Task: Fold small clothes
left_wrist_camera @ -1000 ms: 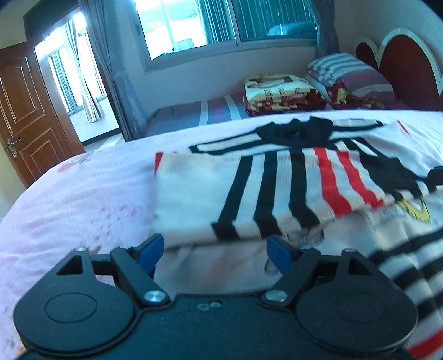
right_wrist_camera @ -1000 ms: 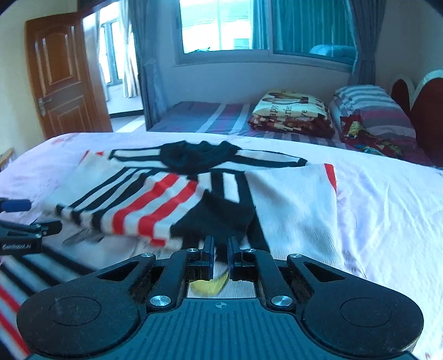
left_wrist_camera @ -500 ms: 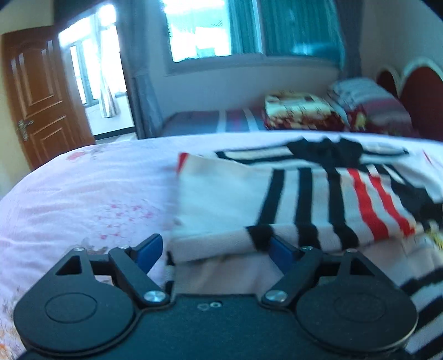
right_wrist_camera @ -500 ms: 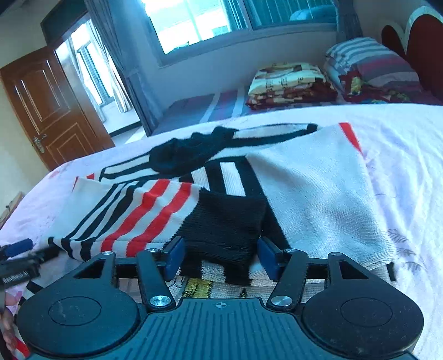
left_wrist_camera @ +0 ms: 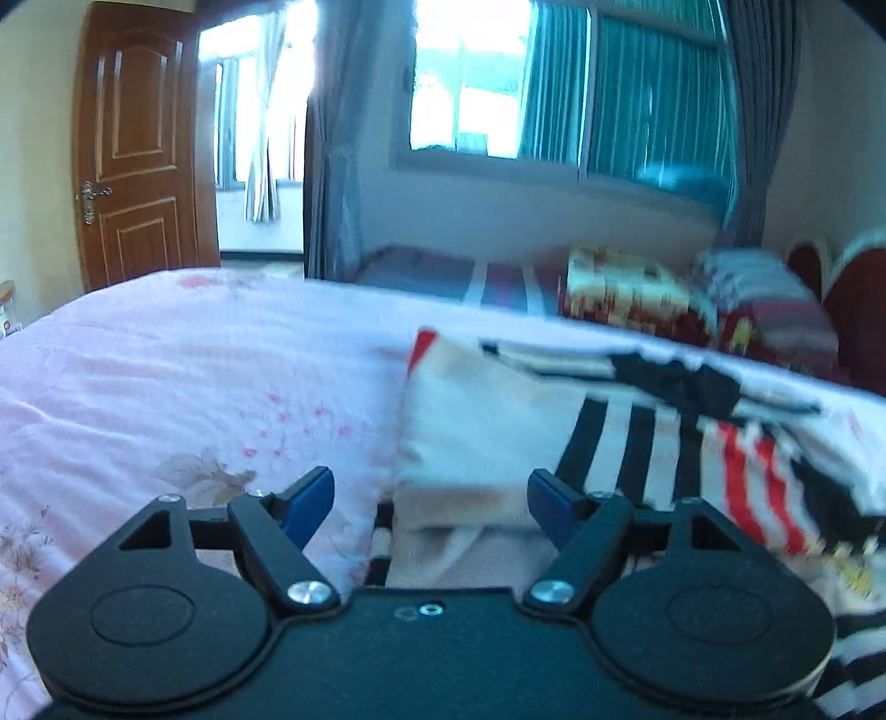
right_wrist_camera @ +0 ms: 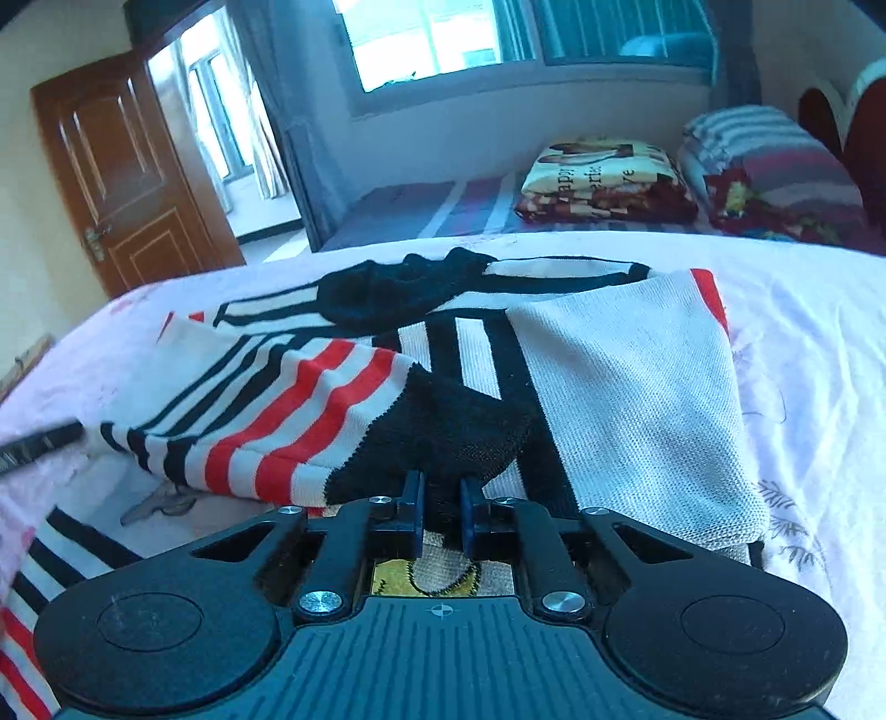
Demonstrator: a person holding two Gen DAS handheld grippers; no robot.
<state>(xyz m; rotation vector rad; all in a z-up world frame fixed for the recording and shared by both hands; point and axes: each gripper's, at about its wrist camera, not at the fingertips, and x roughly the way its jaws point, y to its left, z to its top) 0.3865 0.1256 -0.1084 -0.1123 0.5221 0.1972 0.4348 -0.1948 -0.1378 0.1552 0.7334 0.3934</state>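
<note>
Since both sleeves are folded in | my right gripper [right_wrist_camera: 441,512] pinches sweater's [right_wrist_camera: 637,387] black cuff [right_wrist_camera: 459,437] to square it | left gripper [left_wrist_camera: 431,495] gaping, holds nothing, at sweater's left fold | sweater lies mid-bed [left_wrist_camera: 166,387], nearer my edge

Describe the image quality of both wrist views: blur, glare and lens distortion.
Left wrist view: motion blur smears the striped sweater and the folded blanket; the window and doorway are blown out to white. Right wrist view: sharper, the sweater's knit is readable and the blanket's lettering partly so, though the window glares. Both views: fisheye bends the bed edge, with dark corners.
</note>
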